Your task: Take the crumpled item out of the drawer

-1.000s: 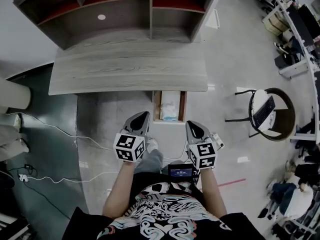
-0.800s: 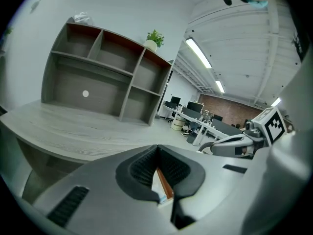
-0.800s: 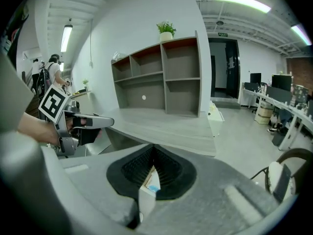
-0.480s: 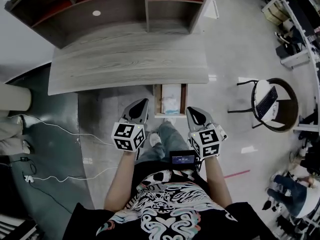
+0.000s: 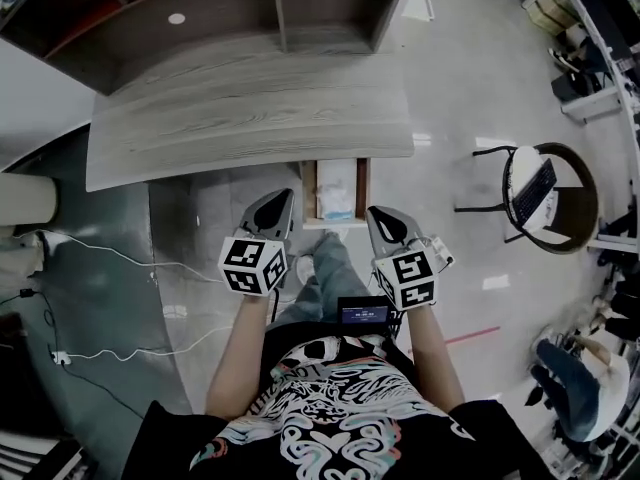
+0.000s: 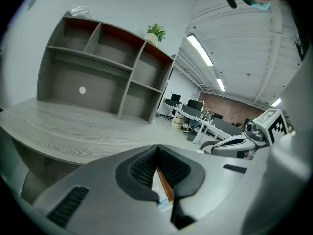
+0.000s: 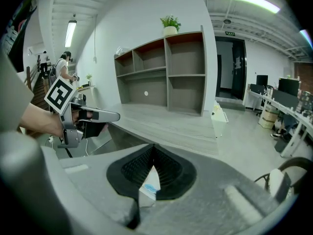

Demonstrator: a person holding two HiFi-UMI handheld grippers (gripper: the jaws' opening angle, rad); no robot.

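Under the grey wooden desk (image 5: 250,108) a narrow drawer (image 5: 362,190) stands pulled out. In it lies a crumpled white and light-blue item (image 5: 337,204). My left gripper (image 5: 285,196) hovers just left of the drawer's front, and my right gripper (image 5: 375,212) just right of it. Both are shut with nothing in them. In the left gripper view the shut jaws frame the drawer's brown side (image 6: 165,186). The right gripper view shows the white-blue item (image 7: 149,184) below the closed tips, with the left gripper (image 7: 113,115) beside the desk.
A grey shelf unit (image 5: 200,13) stands at the back of the desk, with a potted plant (image 7: 170,23) on top. A round chair holding a keyboard (image 5: 530,194) is to the right. Cables (image 5: 120,264) trail over the floor on the left. My leg and shoe (image 5: 318,264) are below the drawer.
The person has stepped toward the desk with one leg forward. Both grippers have moved up closer to the drawer's front and have stayed shut.
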